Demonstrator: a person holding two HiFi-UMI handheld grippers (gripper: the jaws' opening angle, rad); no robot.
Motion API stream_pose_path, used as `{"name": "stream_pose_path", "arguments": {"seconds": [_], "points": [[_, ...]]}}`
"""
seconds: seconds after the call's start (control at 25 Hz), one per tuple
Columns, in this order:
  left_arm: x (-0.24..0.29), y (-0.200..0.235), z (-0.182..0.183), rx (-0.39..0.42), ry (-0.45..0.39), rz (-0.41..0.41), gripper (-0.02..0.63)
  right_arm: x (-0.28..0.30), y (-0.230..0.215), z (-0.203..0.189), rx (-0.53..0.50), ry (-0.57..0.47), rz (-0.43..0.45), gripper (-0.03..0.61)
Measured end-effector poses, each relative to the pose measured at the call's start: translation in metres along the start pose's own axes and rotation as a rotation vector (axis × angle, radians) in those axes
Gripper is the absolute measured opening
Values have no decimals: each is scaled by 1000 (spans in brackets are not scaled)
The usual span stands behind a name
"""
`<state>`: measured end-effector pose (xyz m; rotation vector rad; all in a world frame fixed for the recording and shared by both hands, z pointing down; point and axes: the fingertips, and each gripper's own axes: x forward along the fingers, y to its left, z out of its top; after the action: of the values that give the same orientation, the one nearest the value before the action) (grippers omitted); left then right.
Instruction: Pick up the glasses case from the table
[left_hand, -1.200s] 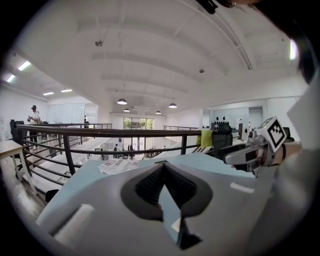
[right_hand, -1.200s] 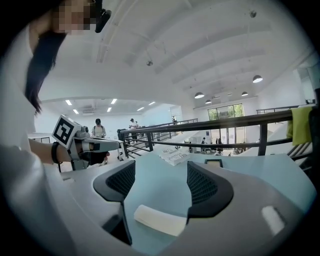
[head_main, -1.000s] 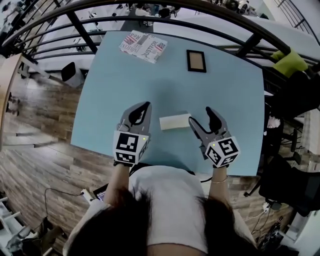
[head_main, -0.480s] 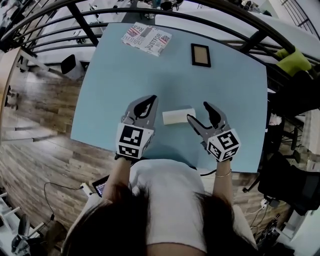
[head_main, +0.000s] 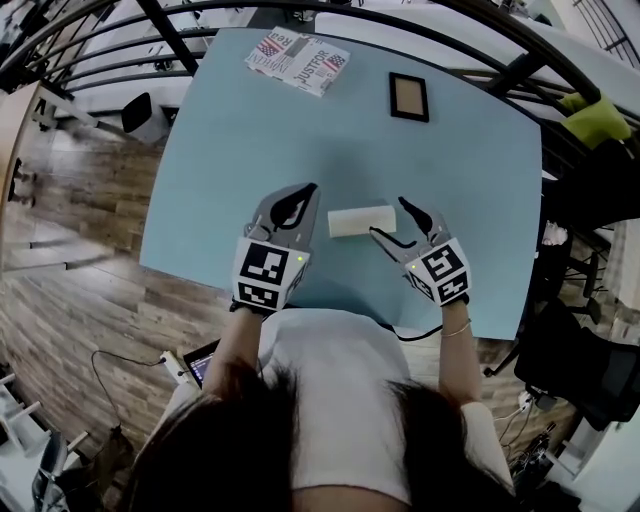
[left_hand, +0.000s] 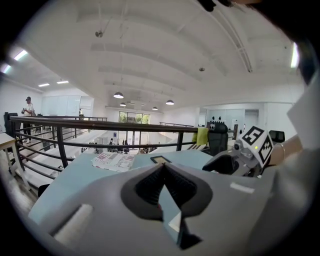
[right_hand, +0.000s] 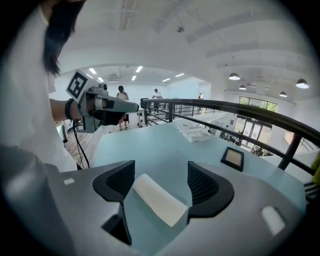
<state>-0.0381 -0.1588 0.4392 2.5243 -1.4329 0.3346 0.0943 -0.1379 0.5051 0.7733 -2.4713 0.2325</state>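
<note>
Right gripper view: right gripper (right_hand: 161, 182) opened wide, straddling 1 end of the white glasses case (right_hand: 157, 200), pads not pressing, lined up for a pinch. Case flat on the blue table (head_main: 250, 130), near the front edge. Left gripper (head_main: 300, 195) shut, empty, parked just beside the case, likely out of the way. Versus 1 s ago: right lowered and rolled, now around the case, not beside it; left about unchanged.
</note>
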Motion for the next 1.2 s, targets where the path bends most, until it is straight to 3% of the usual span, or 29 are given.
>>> {"name": "stream_pose_path", "arguments": {"seconds": [0.56, 1.2], "points": [[4, -1, -22, -18, 54, 1, 54, 45, 16, -72, -237, 281, 195, 341], [12, 4, -38, -38, 92, 12, 54, 80, 18, -126, -419, 483, 372, 354]]}}
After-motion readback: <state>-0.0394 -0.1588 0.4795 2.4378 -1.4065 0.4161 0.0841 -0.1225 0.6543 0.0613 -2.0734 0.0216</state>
